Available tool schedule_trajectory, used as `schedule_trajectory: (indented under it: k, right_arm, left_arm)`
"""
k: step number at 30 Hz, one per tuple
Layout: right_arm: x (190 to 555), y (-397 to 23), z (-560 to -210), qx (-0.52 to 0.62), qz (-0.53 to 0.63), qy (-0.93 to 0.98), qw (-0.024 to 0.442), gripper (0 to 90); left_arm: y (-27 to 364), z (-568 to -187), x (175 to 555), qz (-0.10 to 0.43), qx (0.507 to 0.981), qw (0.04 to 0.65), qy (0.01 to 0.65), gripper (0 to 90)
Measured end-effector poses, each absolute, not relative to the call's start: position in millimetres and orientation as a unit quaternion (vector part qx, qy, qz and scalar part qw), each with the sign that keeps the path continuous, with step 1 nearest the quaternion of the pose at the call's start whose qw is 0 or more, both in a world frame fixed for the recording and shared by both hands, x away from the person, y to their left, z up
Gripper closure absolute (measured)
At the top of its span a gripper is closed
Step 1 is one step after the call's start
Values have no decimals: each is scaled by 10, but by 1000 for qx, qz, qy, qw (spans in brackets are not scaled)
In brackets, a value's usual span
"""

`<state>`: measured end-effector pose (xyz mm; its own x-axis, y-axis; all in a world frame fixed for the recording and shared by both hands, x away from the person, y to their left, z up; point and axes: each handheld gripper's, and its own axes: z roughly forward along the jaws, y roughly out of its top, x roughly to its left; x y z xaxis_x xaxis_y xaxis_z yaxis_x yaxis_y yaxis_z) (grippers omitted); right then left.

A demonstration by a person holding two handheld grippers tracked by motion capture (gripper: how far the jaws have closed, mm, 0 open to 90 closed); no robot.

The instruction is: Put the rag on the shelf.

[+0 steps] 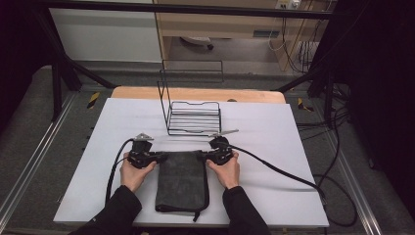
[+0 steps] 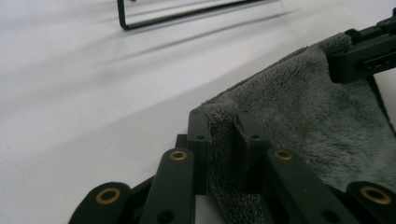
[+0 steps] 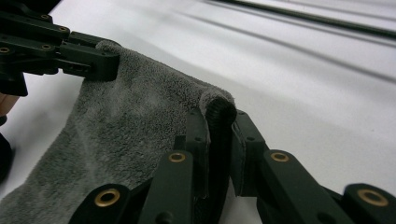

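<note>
Two corners of a dark grey towel (image 1: 180, 178) are pinched, one by each gripper. In the left gripper view, the fingers (image 2: 201, 144) of the left gripper (image 2: 223, 135) are drawn narrow, and a fold of plush cloth is clamped between them at the towel's far left corner. In the right gripper view, the fingers (image 3: 243, 140) of the right gripper (image 3: 219, 130) are likewise drawn narrow, and the rolled, stitched hem of the far right corner is squeezed between them. Each gripper is also seen from the other's camera, at the opposite end of the same far edge, where its tips are closed over the cloth.

From the high view, the left gripper (image 1: 161, 156) and the right gripper (image 1: 201, 155) are seen to point inward toward each other across the towel's far edge, each held by a hand (image 1: 133, 172) in a dark sleeve. A black cable (image 1: 274, 169) is trailed from the right gripper across to the right side.

The towel is laid folded on the white surface (image 1: 274, 132), near the person's edge and about midway across, with its long side running away from the person. A loop or strap is seen hanging at its near right corner. Just beyond the towel, a black wire rack (image 1: 193, 117) is stood upright on the surface, apart from the cloth.
</note>
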<state>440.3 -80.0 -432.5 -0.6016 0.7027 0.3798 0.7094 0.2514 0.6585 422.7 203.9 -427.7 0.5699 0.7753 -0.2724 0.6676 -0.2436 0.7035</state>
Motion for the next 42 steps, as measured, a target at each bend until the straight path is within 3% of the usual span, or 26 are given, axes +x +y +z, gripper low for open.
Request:
schedule_trajectory:
  k: [37,42]
  right_arm:
    - [4011,-999,-3747,-401,-548,-732,-59,808]
    - [3957,-986,-3649,-386,-555,-732,-84,809]
  left_arm:
    - [2089,-3622,3881,130,742,518,406,791]
    - [2094,-3547,3828,145,734,529,401,791]
